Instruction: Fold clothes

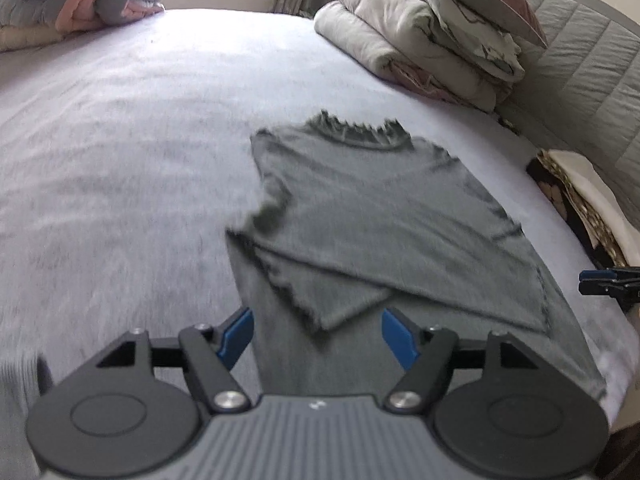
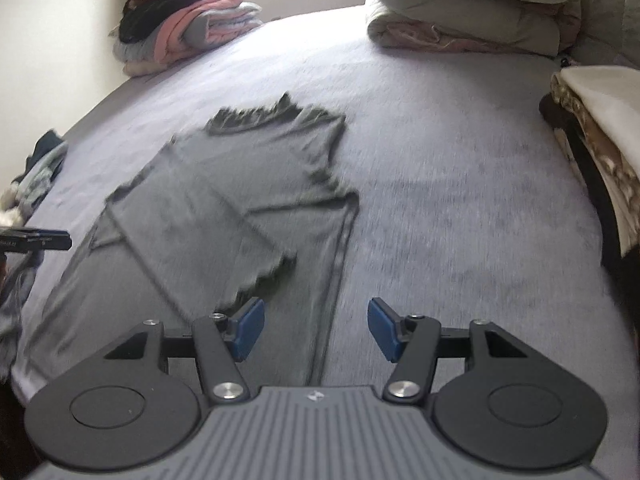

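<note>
A grey ribbed shirt [image 1: 372, 224] with a frilled collar lies flat on the bed, both sleeves folded across its body. It also shows in the right wrist view [image 2: 224, 208]. My left gripper [image 1: 316, 338] is open and empty, hovering over the shirt's lower left part. My right gripper [image 2: 316, 328] is open and empty over the shirt's lower right edge. The right gripper's tip shows in the left wrist view [image 1: 608, 282]; the left gripper's tip shows in the right wrist view [image 2: 36, 240]. Both views are blurred.
The bed has a pale lilac sheet [image 1: 120, 160]. Folded quilts [image 1: 420, 36] are stacked at the head, by a padded headboard [image 1: 580, 80]. Folded pink and grey blankets [image 2: 188, 28] lie at the far corner. A patterned cloth pile [image 2: 600, 128] sits at the right edge; loose clothes [image 2: 40, 168] at left.
</note>
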`<state>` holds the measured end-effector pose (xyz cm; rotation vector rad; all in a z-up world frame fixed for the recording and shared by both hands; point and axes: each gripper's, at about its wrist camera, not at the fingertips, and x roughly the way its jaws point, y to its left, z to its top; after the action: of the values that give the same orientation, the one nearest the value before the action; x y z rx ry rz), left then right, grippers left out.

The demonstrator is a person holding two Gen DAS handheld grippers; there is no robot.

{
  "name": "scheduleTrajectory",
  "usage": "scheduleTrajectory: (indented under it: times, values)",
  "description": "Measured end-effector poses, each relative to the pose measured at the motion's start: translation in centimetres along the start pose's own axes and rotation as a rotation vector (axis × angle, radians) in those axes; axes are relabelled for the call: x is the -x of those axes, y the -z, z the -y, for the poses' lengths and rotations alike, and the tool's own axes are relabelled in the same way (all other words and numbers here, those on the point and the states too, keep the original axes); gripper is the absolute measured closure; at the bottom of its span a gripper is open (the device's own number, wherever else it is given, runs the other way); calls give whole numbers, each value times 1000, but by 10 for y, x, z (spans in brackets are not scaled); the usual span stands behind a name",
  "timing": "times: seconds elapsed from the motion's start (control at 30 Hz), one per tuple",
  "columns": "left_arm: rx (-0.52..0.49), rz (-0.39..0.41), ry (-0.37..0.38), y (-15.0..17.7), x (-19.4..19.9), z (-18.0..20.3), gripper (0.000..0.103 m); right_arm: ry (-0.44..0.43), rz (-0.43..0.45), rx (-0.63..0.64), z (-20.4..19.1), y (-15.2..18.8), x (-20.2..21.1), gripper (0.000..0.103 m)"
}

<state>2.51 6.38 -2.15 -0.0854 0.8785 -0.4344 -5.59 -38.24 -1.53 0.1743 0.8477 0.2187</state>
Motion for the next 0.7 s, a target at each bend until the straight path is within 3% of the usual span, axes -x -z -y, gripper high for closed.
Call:
scheduleTrajectory:
  times: [0.2, 0.43, 0.7]
  values:
    - [57, 21, -14, -23, -20, -12, 31, -55, 61, -48, 3, -32, -22, 43]
    - [115, 61, -15, -41, -41, -15, 31, -46, 70, -61, -7, -54, -52, 43]
    - [91, 78, -32, -69, -74, -22, 31, -45, 118, -80, -19, -79, -81, 43]
